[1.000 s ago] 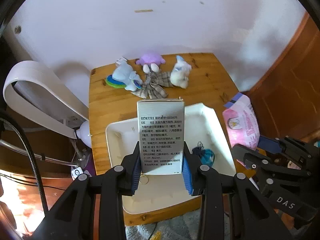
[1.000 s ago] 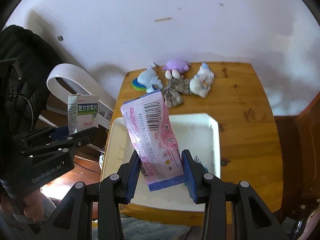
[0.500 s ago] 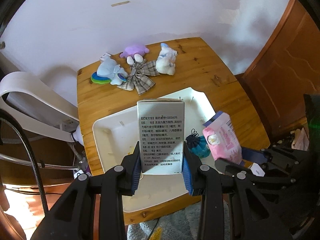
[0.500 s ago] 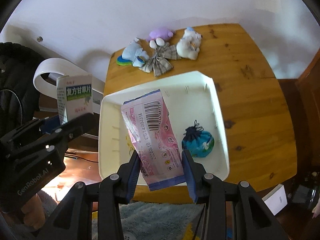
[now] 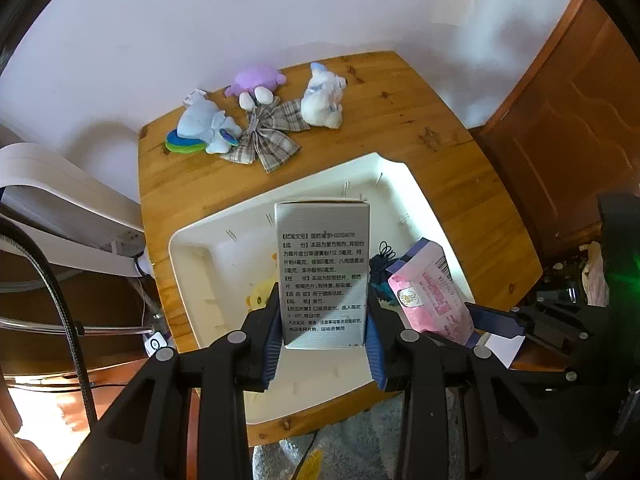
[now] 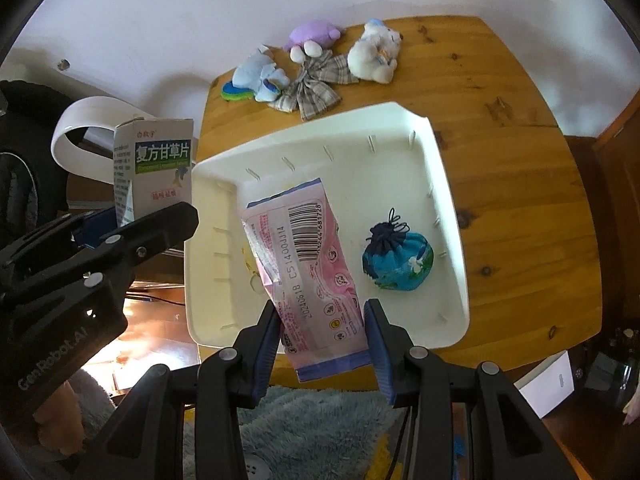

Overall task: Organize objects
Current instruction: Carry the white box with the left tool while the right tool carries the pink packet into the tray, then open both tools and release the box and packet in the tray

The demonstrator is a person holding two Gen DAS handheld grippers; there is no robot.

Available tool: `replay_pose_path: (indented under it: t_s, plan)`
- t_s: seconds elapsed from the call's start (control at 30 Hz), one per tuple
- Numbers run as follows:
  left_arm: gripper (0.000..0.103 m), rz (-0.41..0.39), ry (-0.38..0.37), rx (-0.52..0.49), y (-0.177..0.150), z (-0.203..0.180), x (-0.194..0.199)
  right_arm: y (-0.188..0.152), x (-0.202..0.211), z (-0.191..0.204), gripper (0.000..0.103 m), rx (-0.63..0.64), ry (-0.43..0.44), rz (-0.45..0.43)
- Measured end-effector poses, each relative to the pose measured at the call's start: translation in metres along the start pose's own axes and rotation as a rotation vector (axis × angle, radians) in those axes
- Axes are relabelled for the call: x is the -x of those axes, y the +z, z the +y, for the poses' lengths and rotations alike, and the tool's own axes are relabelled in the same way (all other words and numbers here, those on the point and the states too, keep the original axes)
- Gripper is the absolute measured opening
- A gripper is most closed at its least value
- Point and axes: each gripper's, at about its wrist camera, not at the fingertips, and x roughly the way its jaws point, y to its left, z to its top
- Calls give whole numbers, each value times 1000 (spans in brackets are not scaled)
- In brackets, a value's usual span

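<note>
Now both loads are hovering over the white tray point(image 6: 448, 184). Left hand-held gripper point(image 5: 324, 344) is clamping the medicine box point(image 5: 322, 276); right hand-held gripper point(image 6: 322, 336) is clamping the pink wipes pack point(image 6: 308, 264). Next: lowering, releasing clear of the blue pouch point(image 6: 398, 260).

Black plastic tongs point(image 5: 325, 336) with blue ribbed pads point(image 5: 273, 336), silver screws, one body marked "GenRobot.AI".

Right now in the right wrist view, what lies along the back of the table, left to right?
Blue plush → purple plush → white plush. The plaid bow lies just in front of them, overlapping the purple plush's span, so it has no clear place in the order.
</note>
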Motion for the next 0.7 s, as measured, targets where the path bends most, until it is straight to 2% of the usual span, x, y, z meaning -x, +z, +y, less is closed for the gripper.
replay_pose_path:
  t_s: [0.1,0.2,0.3,0.33,0.4,0.57,0.7]
  plan:
    - [39,22,-2,-6,0,0,-5,0,-6,-2,45,-15,6,27]
    - [44,43,-6,-13,-1,0,-11,-1,-13,-3,45,-37,12,52]
    - [45,56,-18,-20,-1,0,-14,-1,-19,-6,61,-67,14,82]
    - [46,60,-18,-20,-1,0,-14,-2,-20,-7,63,-90,14,79]
    - [49,68,-19,-22,-2,1,-16,-1,-23,-8,63,-109,21,85]
    - [72,69,-24,-32,-2,2,-15,1,-24,-5,63,-114,16,88]
    - [73,63,-19,-55,0,4,-14,4,-25,-1,63,-105,12,85]
